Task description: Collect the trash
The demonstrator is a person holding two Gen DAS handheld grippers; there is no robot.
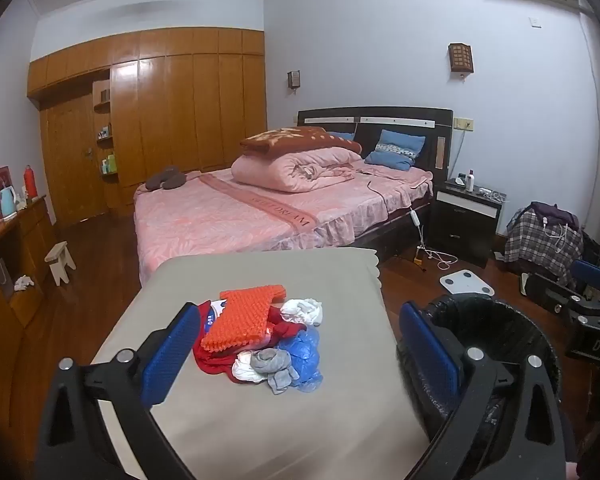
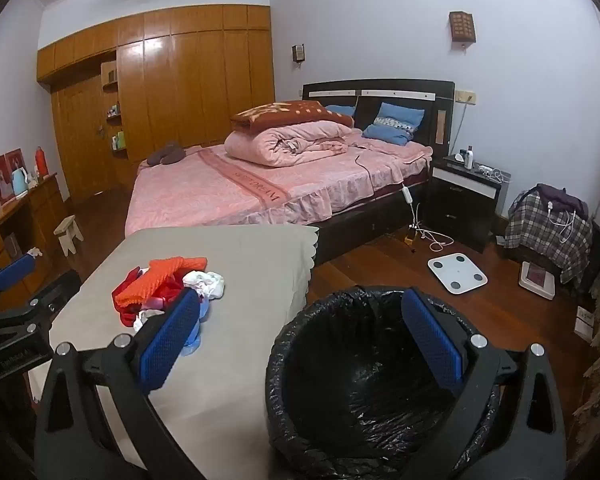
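Note:
A heap of trash lies on the beige-covered table (image 1: 260,420): an orange bumpy sheet (image 1: 240,318), red wrapping (image 1: 284,326), white crumpled paper (image 1: 302,310), a blue plastic bag (image 1: 302,354) and a grey sock-like rag (image 1: 272,362). My left gripper (image 1: 300,344) hangs open just before the heap with nothing between its blue pads. To the right of the table stands a round bin lined with a black bag (image 2: 360,380). My right gripper (image 2: 300,328) is open over the gap between table (image 2: 220,360) and bin. The heap (image 2: 164,284) shows beyond its left finger.
A pink bed (image 1: 240,208) stands right behind the table. A dark nightstand (image 1: 464,216), cables and a white scale (image 2: 458,272) sit on the wooden floor to the right. A plaid-covered pile (image 2: 548,220) is at far right, a wooden dresser (image 1: 16,248) and small stool (image 1: 60,266) at left.

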